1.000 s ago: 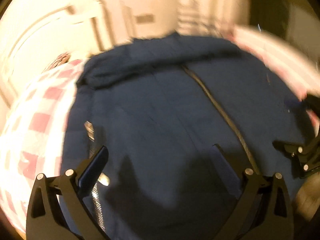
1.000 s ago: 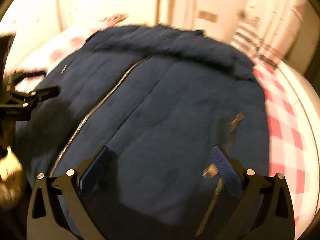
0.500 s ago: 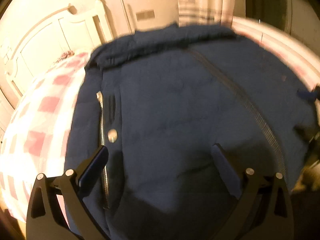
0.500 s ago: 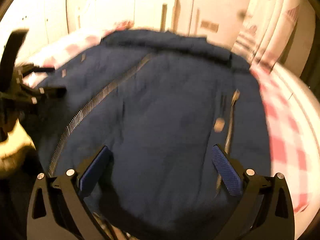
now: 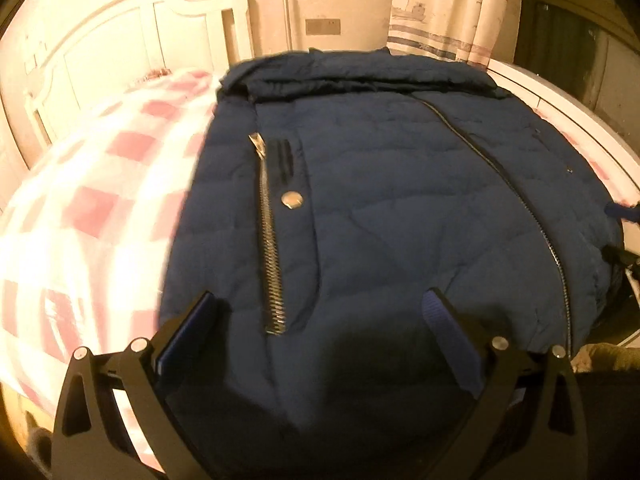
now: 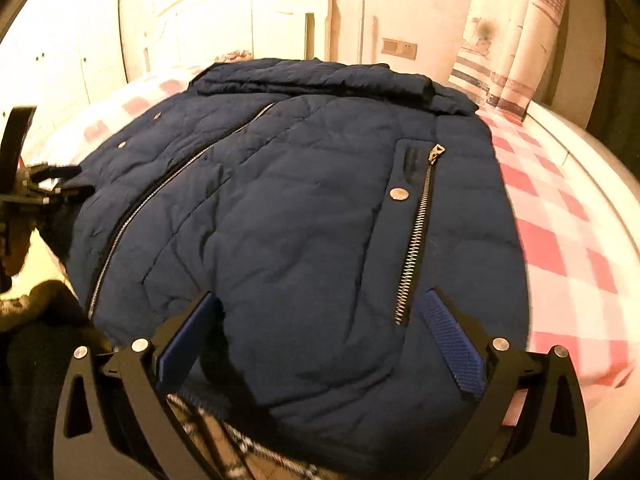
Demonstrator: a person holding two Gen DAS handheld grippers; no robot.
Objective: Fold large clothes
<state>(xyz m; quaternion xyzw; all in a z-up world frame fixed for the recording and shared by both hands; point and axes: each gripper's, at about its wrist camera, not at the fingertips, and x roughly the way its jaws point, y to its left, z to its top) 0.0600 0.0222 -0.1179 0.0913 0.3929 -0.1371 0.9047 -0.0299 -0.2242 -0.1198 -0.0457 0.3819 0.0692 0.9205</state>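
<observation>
A navy padded jacket (image 5: 380, 208) lies front up on the bed, collar at the far end, centre zip closed; it also shows in the right wrist view (image 6: 288, 216). Each side has a silver pocket zip (image 5: 270, 240) (image 6: 416, 236) and a snap. My left gripper (image 5: 320, 320) is open and empty over the hem on the jacket's left side. My right gripper (image 6: 320, 320) is open and empty over the hem on the right side. The left gripper also shows at the left edge of the right wrist view (image 6: 44, 188). A plaid lining (image 6: 248, 448) shows under the hem.
The bed has a pink and white checked cover (image 5: 92, 208) (image 6: 560, 240). A white headboard (image 5: 120, 40) stands at the far end. A striped curtain (image 5: 448, 12) hangs at the back right. A white wardrobe (image 6: 60, 64) stands at the left.
Both grippers have pulled back toward the hem and the views have steadied. The pocket zips now show in full. Both grippers stay open.
</observation>
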